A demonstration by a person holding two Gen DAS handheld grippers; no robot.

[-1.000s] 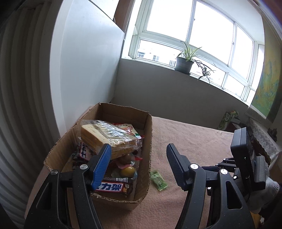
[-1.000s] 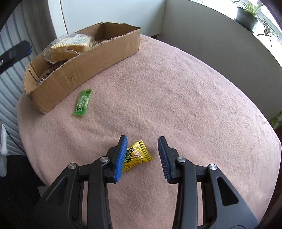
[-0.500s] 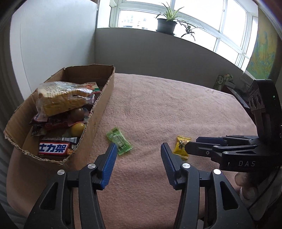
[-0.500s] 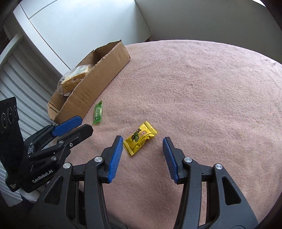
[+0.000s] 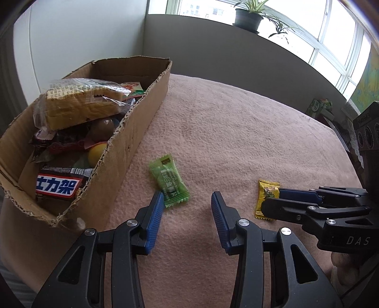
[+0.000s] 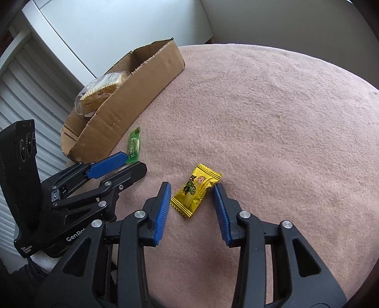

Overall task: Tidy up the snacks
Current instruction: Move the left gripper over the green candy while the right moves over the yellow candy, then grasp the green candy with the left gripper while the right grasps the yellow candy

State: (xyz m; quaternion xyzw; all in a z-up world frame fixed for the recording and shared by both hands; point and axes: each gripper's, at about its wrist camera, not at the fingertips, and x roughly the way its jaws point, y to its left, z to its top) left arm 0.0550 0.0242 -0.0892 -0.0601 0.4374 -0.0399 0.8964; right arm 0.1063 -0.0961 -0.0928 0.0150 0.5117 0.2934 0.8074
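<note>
A green candy packet (image 5: 169,180) lies on the pink cloth beside the cardboard box (image 5: 132,132); it also shows in the right wrist view (image 6: 134,145). My left gripper (image 5: 187,197) is open, low over the cloth, its left pad at the packet's near end. A yellow candy packet (image 6: 196,189) lies between the open pads of my right gripper (image 6: 192,189); it also shows in the left wrist view (image 5: 267,197). The box (image 6: 132,94) holds a wrapped bread slice (image 5: 78,106), a chocolate bar (image 5: 59,187) and other snacks.
The pink cloth (image 5: 236,132) covers a round table. A white wall and a slatted shutter (image 6: 26,94) stand behind the box. A potted plant (image 5: 247,16) sits on the window ledge. Small boxes (image 5: 319,106) lie beyond the table's far right edge.
My left gripper swung from over the box down to the green packet. My right gripper moved forward until its pads flank the yellow packet.
</note>
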